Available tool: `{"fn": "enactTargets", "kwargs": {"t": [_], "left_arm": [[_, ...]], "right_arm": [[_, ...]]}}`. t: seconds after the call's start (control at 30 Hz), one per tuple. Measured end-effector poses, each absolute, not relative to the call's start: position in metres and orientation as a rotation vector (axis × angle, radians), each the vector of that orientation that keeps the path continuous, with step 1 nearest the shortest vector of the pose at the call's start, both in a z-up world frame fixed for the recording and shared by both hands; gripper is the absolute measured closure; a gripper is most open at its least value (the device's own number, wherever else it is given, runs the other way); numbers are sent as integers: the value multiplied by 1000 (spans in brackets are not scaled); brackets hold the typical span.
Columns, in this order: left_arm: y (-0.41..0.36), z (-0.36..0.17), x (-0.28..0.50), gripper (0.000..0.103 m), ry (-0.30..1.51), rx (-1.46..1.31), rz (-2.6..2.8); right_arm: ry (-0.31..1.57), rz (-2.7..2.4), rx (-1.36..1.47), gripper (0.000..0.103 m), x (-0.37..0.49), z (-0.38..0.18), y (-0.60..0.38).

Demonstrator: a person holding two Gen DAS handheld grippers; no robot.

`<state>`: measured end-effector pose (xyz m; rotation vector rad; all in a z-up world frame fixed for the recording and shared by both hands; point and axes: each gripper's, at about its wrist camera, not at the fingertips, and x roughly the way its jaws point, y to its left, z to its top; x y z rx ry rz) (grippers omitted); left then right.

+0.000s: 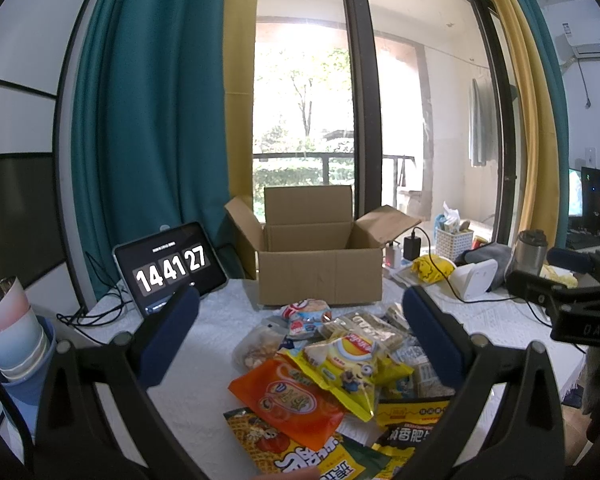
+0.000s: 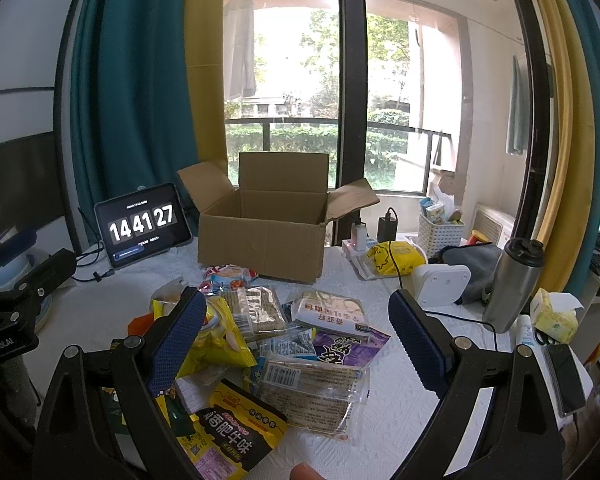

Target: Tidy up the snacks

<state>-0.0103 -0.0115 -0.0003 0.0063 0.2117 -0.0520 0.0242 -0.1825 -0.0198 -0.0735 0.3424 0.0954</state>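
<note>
Hovering above the near edge of the table [image 2: 400, 396], both grippers have their fingers spread wide apart with nothing between them. The left gripper [image 1: 300, 336] shows dark blue, dimpled rubber pads on black plastic arms; the right gripper [image 2: 296, 340] has the same knobbly blue pads. A fingertip [image 2: 306, 471] pokes in at the bottom edge of the right wrist view.

Below them a loose heap of snack packets covers a white, quilted-looking cloth. Nearest lie a glossy yellow-and-black packet [image 2: 236, 436] and a flat, clear-wrapped block of pale bars [image 2: 314, 394]. Beside these sit a shiny orange pouch [image 1: 288, 400], a puffy yellow chip bag [image 1: 348, 368] resting partly on it, a crinkled purple packet [image 2: 348, 350] and a flat foil-topped tray pack [image 2: 330, 314]. Farther back a small red-and-white bag [image 1: 306, 314] lies just in front of the box.

The cardboard box [image 2: 262, 240] stands behind the heap, plain brown and corrugated, its four flaps up and splayed; what it holds cannot be seen. To its left a tablet [image 2: 142, 224] leans upright showing 14 41 27. To the right stand a white woven-pattern basket [image 2: 440, 232] and a brushed steel flask [image 2: 514, 284]. Teal and yellow curtains frame the window beyond.
</note>
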Motion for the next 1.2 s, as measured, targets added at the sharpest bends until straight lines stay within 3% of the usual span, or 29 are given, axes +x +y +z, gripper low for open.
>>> {"fn": "enactTargets", "kwargs": {"t": [0.6, 1.2], "left_arm": [[-16, -4, -9, 0, 224, 9, -65], [-36, -68, 80, 0, 522, 106, -192]], "right_arm": [[352, 91, -64, 8, 26, -25, -191], [559, 65, -14, 8, 90, -85, -210]]}}
